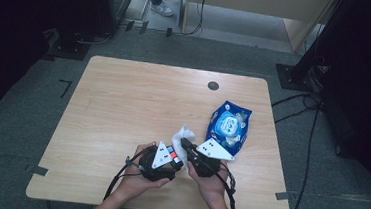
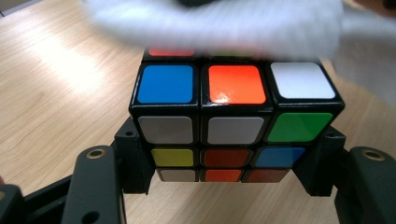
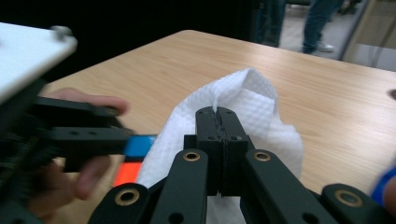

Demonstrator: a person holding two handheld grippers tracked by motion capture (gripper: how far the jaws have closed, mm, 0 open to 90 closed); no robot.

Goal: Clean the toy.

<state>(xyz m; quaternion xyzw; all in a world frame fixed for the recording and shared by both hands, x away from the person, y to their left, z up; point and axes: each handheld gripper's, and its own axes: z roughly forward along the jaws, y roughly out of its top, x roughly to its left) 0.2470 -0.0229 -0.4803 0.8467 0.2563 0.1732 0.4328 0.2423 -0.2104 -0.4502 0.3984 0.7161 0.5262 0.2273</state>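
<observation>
Wiping step: left gripper (image 2: 224, 186) clamps multicoloured plastic puzzle cube (image 2: 233, 112) near table's (image 1: 123, 104) front edge; right gripper (image 3: 217, 122), jaws pinched on white paper wipe (image 3: 261, 116), rubs cube's top. Next, likely: turn cube, wipe fresh face.

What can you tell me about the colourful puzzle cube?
The puzzle cube is black plastic with square stickers: blue, orange and white in one row, then grey-white and green, with yellow and red lower down. The left gripper clamps it from both sides and holds it above the wooden table. A white wipe, blurred in the left gripper view, lies against its far edge.
</observation>
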